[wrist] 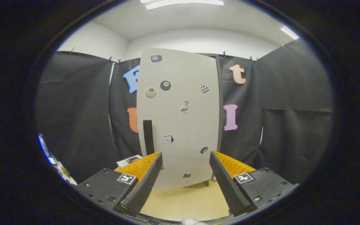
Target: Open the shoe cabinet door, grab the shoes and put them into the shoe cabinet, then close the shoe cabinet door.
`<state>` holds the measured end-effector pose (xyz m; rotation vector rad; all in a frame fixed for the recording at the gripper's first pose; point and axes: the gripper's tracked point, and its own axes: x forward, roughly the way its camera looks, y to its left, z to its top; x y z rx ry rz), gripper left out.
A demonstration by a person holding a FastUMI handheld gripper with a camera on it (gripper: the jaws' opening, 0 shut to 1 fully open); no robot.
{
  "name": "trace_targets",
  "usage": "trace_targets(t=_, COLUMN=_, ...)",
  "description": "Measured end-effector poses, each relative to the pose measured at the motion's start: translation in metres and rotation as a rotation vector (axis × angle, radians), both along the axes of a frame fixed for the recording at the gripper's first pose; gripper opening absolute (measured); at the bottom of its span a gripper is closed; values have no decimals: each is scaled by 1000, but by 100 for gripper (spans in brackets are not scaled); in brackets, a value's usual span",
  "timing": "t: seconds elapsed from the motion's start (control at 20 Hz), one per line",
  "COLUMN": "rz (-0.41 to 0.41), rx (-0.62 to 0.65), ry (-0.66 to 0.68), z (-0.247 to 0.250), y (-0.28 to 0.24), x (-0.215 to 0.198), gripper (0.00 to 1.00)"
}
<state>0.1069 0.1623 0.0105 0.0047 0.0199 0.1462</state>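
Note:
The shoe cabinet (180, 115) stands straight ahead, a tall pale door face with several small stickers on it. A dark vertical handle (148, 137) sits near the door's left edge, low down. The door looks shut. My gripper (185, 157) is open, its two fingers spread wide with nothing between them. The cabinet's lower part shows through the gap, beyond the fingertips. The handle lies just above the left fingertip.
The cabinet stands on a light wooden floor (183, 200). Black cloth walls (292, 125) close in on both sides and behind. A printed card or paper (130, 160) lies on the floor left of the cabinet. Some small items (59, 170) sit at the far left.

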Motion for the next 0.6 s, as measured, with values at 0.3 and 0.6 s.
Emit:
trace_targets(t=0.3, rz=-84, rx=-32, ry=-9, z=0, y=-28, x=-44, gripper=99)
trace_targets(t=0.6, rz=-105, rx=-18, ry=14, z=-10, y=-45, x=-59, gripper=99)
